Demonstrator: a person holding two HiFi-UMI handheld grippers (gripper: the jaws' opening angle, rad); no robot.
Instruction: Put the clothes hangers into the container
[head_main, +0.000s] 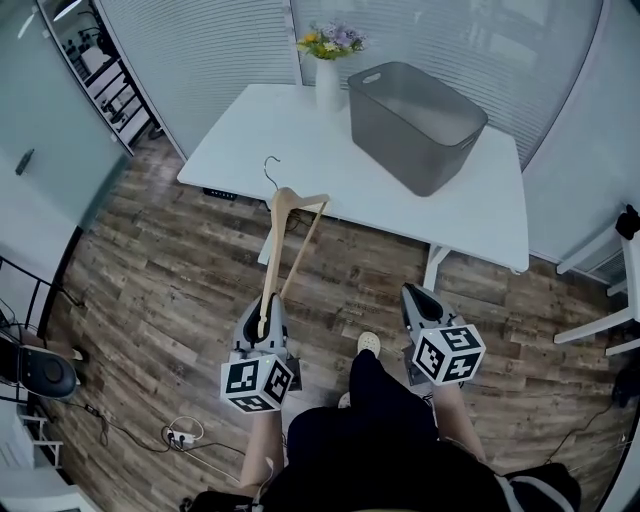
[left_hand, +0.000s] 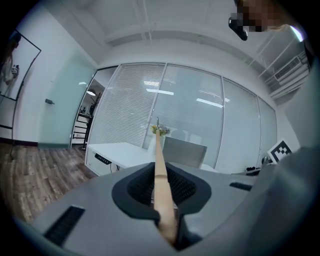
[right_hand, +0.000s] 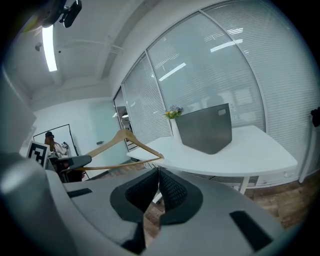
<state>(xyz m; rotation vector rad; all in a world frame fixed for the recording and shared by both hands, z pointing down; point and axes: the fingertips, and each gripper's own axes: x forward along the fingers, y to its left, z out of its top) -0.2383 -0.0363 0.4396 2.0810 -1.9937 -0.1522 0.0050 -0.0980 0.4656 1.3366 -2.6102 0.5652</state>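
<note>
Clothes hanger of pale wood clamped, apparently by one shoulder end, in the closed left gripper, projecting forward toward the white table; right gripper alongside, jaws together on nothing; grey container on that table, ahead of both.

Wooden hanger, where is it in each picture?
Head view: the pale wooden clothes hanger with a metal hook is left of centre, sticking up from the left tool.
Left gripper view: dead centre, edge-on, a thin strip.
Right gripper view: middle left, seen sideways.
Shared landmark: the grey plastic tub on the white table.
</note>
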